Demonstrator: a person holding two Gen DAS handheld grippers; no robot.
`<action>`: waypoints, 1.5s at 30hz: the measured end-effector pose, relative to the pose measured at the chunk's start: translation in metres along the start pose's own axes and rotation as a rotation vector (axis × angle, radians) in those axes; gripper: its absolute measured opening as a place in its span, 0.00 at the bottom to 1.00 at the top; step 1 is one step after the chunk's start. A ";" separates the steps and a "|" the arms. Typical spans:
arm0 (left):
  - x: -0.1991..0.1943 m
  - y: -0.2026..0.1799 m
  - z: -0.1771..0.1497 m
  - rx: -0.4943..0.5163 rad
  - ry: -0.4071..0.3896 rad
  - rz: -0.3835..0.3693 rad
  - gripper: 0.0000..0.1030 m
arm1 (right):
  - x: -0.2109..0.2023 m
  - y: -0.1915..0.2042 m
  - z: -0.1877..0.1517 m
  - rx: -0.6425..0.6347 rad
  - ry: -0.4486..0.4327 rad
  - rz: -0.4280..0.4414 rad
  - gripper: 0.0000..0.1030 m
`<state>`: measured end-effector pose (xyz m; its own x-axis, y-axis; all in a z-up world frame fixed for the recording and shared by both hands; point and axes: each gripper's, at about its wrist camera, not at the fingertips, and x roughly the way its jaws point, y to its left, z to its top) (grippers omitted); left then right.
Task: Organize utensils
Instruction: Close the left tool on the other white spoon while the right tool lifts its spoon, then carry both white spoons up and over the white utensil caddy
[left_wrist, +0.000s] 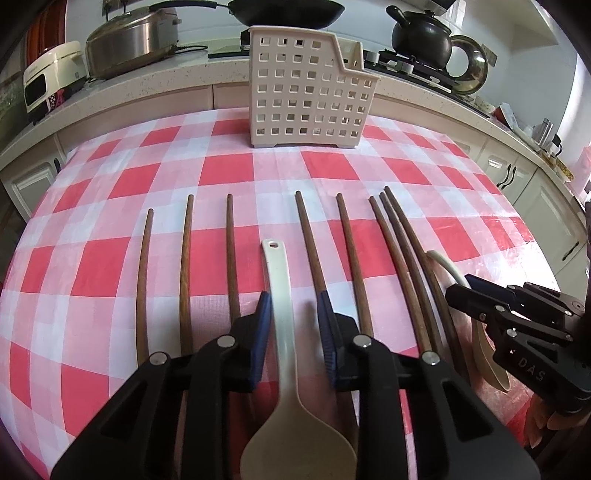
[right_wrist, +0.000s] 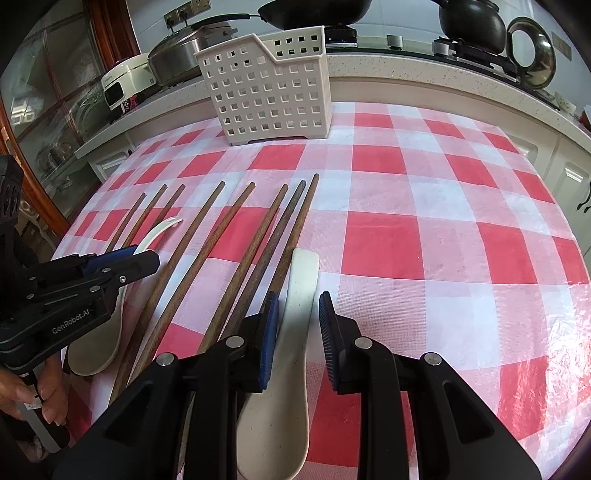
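Note:
Several brown wooden chopsticks (left_wrist: 229, 254) lie side by side on the red-and-white checked tablecloth (left_wrist: 332, 166); they also show in the right wrist view (right_wrist: 207, 236). My left gripper (left_wrist: 295, 306) is open, its fingers either side of a cream long-handled spoon (left_wrist: 279, 314). My right gripper (right_wrist: 297, 306) is open around a short cream spoon (right_wrist: 301, 288). The right gripper (left_wrist: 458, 290) shows at the right of the left wrist view over that spoon (left_wrist: 487, 362). The left gripper (right_wrist: 144, 256) shows at the left of the right wrist view over the long-handled spoon (right_wrist: 107, 332). A white perforated utensil holder (left_wrist: 306, 92) stands at the table's far edge, empty as far as I can see; the right wrist view also shows it (right_wrist: 269, 92).
Behind the table runs a counter (left_wrist: 207, 74) with a steel pot (left_wrist: 133, 40), a white appliance (left_wrist: 48, 81), a black pan (left_wrist: 288, 13), a black kettle (left_wrist: 421, 33) on a stove and a steel lid (left_wrist: 469, 66). Cabinets (left_wrist: 524, 181) stand at the right.

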<state>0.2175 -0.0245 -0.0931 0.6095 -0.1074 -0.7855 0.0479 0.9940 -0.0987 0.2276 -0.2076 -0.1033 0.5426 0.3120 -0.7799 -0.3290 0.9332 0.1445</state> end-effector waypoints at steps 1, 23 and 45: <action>0.001 0.001 0.000 -0.004 0.007 0.001 0.24 | 0.000 0.000 0.001 -0.003 0.001 0.000 0.23; -0.003 0.008 -0.004 -0.028 -0.003 -0.019 0.09 | -0.005 0.007 0.001 -0.030 -0.024 -0.022 0.16; -0.073 0.003 0.001 -0.009 -0.170 -0.048 0.05 | -0.062 0.016 0.012 -0.035 -0.185 -0.027 0.16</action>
<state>0.1735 -0.0136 -0.0356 0.7314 -0.1485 -0.6656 0.0738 0.9875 -0.1393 0.1975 -0.2096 -0.0455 0.6835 0.3173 -0.6574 -0.3369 0.9360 0.1015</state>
